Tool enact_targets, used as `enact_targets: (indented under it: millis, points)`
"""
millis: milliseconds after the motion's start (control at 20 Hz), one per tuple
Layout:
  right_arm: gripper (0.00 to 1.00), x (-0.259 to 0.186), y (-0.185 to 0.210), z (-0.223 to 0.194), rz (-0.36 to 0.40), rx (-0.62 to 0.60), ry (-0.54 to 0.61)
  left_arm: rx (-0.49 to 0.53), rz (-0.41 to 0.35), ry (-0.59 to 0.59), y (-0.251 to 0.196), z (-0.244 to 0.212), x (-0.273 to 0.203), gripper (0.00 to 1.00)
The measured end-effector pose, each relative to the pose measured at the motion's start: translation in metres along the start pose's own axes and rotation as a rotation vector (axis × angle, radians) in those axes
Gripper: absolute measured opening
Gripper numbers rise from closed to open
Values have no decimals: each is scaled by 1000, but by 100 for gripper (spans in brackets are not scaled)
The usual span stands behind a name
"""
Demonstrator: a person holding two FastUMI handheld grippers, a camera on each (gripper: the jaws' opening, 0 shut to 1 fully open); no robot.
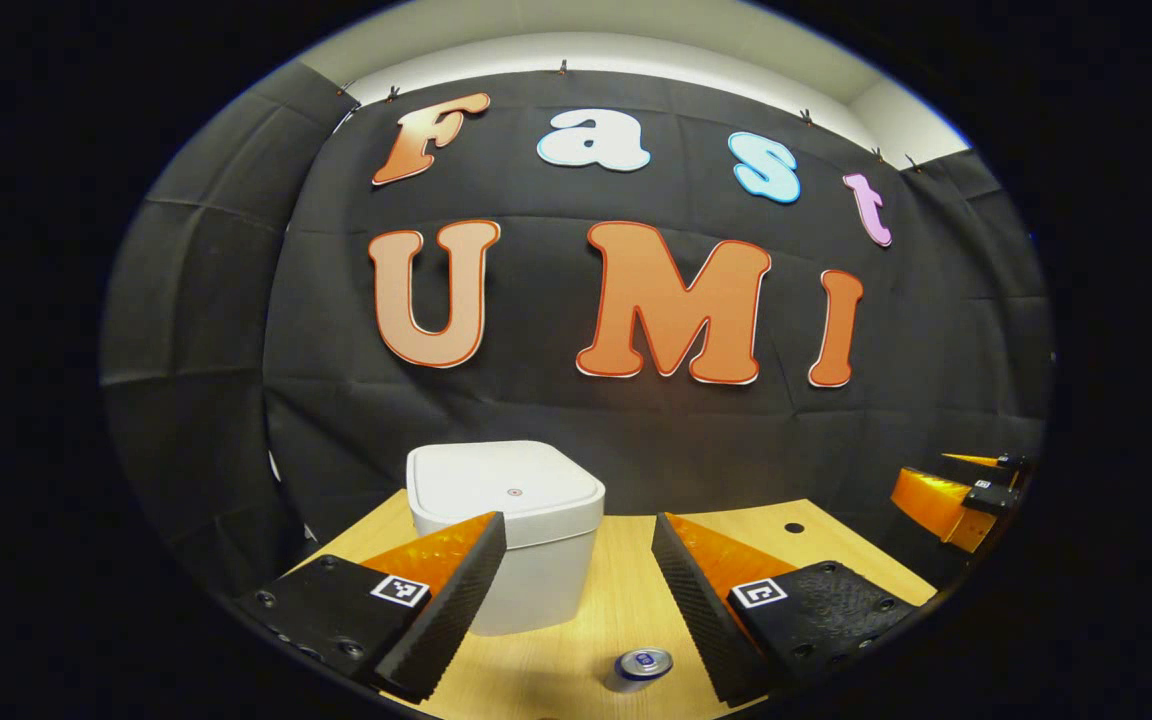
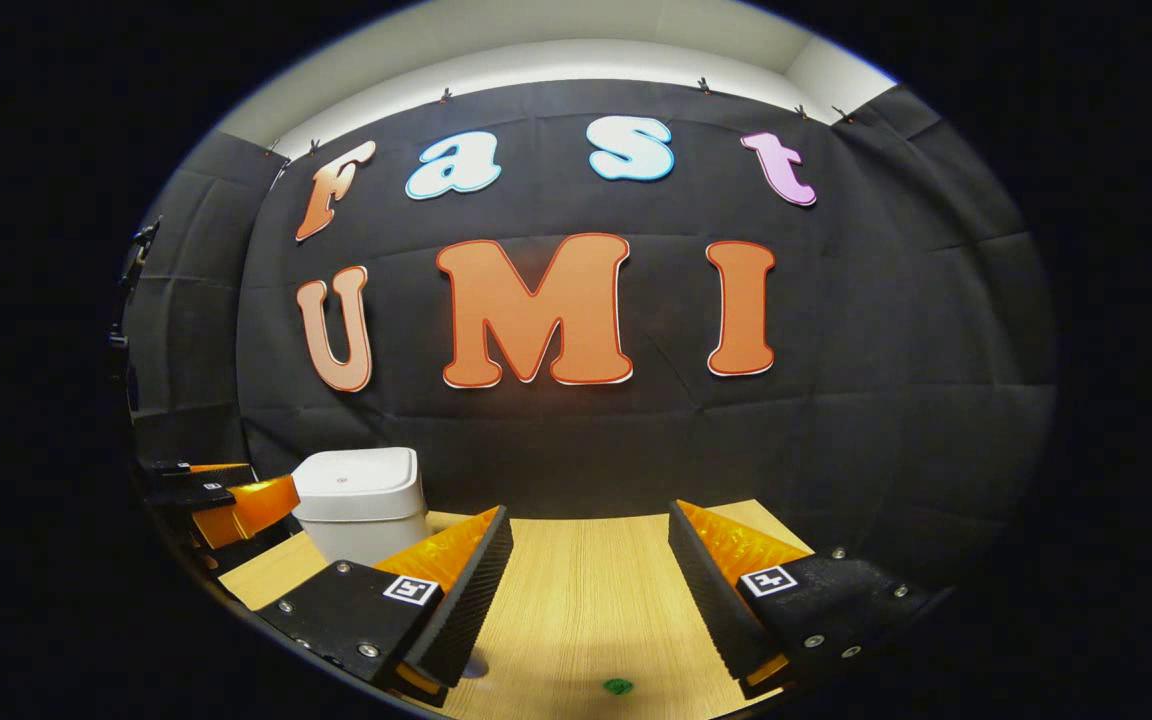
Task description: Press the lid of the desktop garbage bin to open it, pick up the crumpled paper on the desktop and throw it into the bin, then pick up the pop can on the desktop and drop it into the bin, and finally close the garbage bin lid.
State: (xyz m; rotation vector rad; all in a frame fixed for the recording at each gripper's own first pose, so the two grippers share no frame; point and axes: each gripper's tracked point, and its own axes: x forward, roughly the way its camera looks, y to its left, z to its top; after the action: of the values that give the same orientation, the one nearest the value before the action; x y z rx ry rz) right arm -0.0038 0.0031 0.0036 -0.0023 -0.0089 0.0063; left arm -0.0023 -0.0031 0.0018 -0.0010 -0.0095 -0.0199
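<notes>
Left gripper view, going L to R: the left tongs (image 1: 579, 545) are hanging over the wooden bench (image 1: 626, 590), fingers spread wide w/ nothing btwn them, released. The L finger (image 1: 451, 600) is overlapping the front of the white garbage bin (image 1: 506, 520), which is sitting on the bench at about 11 o'clock from the tongs' gap, toward the back edge near the black cloth wall (image 1: 636, 430). The bin lid (image 1: 504, 485) is lying flat and shut, w/ a small red dot near its middle. Whether the finger is touching the bin or just passing in front of it, can't tell. The pop can (image 1: 642, 667) is standing upright on the bench at about 5 o'clock from the gap, just beside the inner edge of the R finger (image 1: 706, 600), top facing up. A small dark hole (image 1: 794, 527) is showing in the bench at 2 o'clock. At far 3 o'clock the right tongs (image 1: 966, 490) are poking in from the edge, well apart from the bin.

Right gripper view, L to R: the left tongs (image 2: 221, 495) are showing at 9 o'clock, just beside the bin (image 2: 361, 505), lid shut. The right tongs (image 2: 591, 560) are spread wide too, released, holding nothing, w/ bare bench (image 2: 586, 600) btwn the fingers. A small green spot (image 2: 618, 686) is lying on the bench at 6 o'clock; too small to tell what it is. A pale bit (image 2: 476, 666) is peeking out under the L finger, can't tell what.
</notes>
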Motion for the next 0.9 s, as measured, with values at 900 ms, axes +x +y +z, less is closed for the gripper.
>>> enact_targets:
  millis: [900]
  points:
    - [94, 7, 0, -1, -2, 3, 3, 10, -9, 2, -2, -2, 3, 94]
